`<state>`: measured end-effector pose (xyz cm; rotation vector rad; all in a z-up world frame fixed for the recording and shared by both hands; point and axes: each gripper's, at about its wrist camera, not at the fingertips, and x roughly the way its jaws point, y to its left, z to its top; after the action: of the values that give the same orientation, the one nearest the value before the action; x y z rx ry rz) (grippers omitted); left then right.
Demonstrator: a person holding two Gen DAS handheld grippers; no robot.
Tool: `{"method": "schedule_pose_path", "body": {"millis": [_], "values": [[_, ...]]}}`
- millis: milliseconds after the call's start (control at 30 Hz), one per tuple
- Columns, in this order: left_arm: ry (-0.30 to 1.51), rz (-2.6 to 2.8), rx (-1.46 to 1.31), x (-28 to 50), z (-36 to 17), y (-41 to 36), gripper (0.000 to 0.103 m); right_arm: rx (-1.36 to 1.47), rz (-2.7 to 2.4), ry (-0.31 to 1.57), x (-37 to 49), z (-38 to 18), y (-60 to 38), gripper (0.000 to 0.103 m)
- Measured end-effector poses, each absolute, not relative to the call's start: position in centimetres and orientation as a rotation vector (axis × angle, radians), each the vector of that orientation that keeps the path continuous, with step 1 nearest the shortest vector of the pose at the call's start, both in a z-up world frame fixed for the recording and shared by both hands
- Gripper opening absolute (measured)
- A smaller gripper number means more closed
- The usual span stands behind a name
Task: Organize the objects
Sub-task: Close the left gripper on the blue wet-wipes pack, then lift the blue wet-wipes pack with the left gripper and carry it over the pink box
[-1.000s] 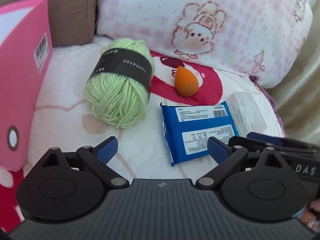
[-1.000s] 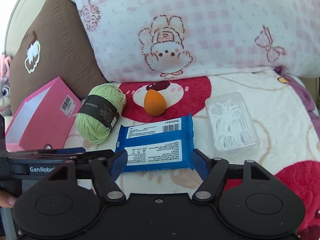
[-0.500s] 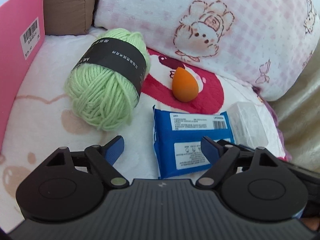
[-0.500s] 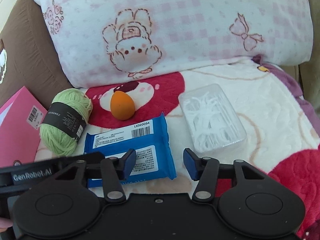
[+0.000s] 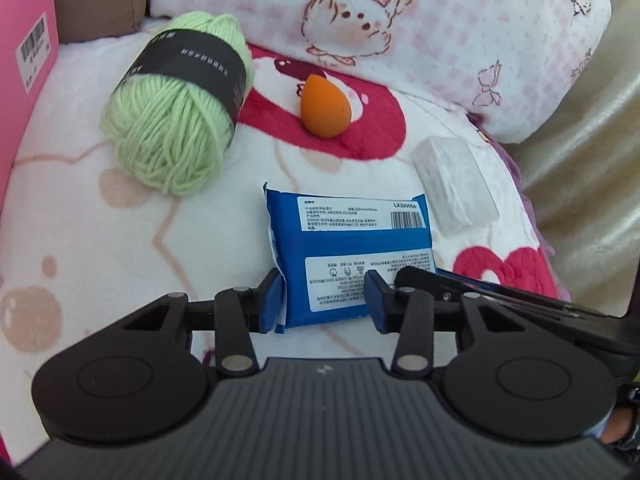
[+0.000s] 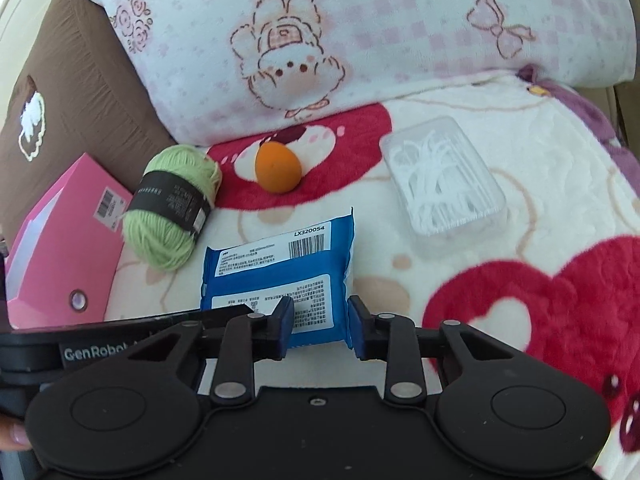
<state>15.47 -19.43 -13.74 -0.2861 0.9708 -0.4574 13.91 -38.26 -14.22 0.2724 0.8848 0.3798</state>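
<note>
Both grippers are closing on the blue pack, which is lying on the blanket near its front edge. The left gripper is pinching the pack's near left part, its jaws having just narrowed onto it; the right gripper is pinching the near right corner, its jaws also just drawn in. Behind the pack, toward the pillow, the yarn is sitting beside the pink box, the orange sponge is resting in the middle, and the clear case is lying to the right.
</note>
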Motion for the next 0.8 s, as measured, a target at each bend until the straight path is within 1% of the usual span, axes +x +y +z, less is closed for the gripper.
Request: {"method": "schedule_pose_path", "body": {"millis": [133,233,300,400,533,567,600,633,700,800], "values": [[1.017,-0.474,-0.283,14.6,-13.5,-18.6,0.042,0.255,0.435,0.926,12.9,-14.2,-38.2,0.035],[1.003,-0.448,-0.32,14.3,-13.7,-17.8,0.041,0.253,0.449,0.936,12.8,-14.2,-38.1,0.035],[0.984,-0.408,-0.36,14.3,-14.1,-17.5,0.042,0.255,0.436,0.921,13.0,-14.4,-38.1,0.037],[0.927,-0.347,-0.348,14.4,-14.2,-17.0,0.045,0.233,0.42,0.887,13.1,-15.0,-38.3,0.043],[0.936,-0.353,-0.376,15.1,-14.8,-16.2,0.044,0.275,0.425,0.88,13.0,-15.6,-38.8,0.043],[0.938,-0.365,-0.373,15.2,-14.8,-16.3,0.041,0.27,0.431,0.877,12.9,-15.6,-38.7,0.043],[0.935,-0.393,-0.369,15.2,-14.8,-16.5,0.021,0.26,0.445,0.873,12.7,-15.6,-38.5,0.039],[0.923,-0.43,-0.38,15.0,-14.6,-16.6,0.018,0.244,0.444,0.867,12.5,-15.5,-38.3,0.039],[0.897,-0.439,-0.37,14.5,-14.2,-16.8,0.018,0.217,0.442,0.856,12.0,-15.3,-37.9,0.036],[0.931,-0.437,-0.388,14.1,-14.1,-16.6,0.018,0.193,0.443,0.853,11.3,-14.8,-37.6,0.036]]}}
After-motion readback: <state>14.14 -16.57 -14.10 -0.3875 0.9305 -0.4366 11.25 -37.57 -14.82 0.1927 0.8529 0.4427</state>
